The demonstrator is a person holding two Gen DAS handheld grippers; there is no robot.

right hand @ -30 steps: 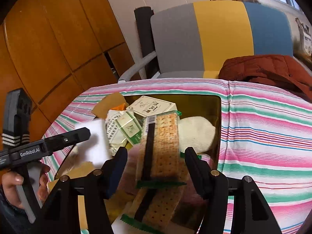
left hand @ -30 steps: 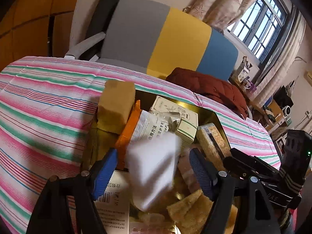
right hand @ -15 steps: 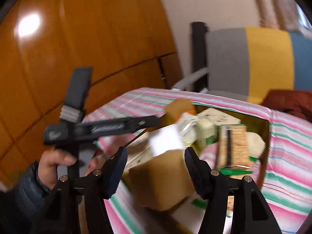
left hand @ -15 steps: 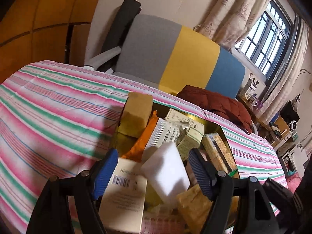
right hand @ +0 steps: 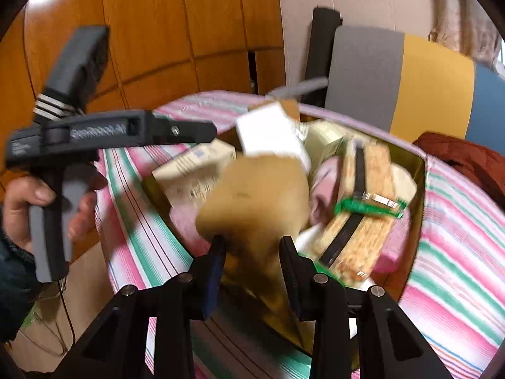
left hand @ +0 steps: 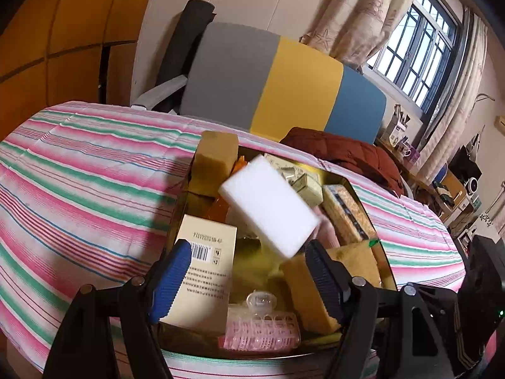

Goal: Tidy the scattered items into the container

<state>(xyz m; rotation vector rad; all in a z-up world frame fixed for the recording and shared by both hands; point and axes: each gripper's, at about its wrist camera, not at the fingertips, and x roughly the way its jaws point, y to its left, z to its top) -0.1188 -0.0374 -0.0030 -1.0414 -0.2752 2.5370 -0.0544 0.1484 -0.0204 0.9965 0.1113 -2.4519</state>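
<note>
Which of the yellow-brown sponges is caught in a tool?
The near-right sponge, squeezed between the closing fingers of the right tool. The other sponge leans untouched at the gold tin's far-left corner.

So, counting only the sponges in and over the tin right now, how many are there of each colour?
Tan sponge: 2
White sponge: 1
Total: 3
</note>
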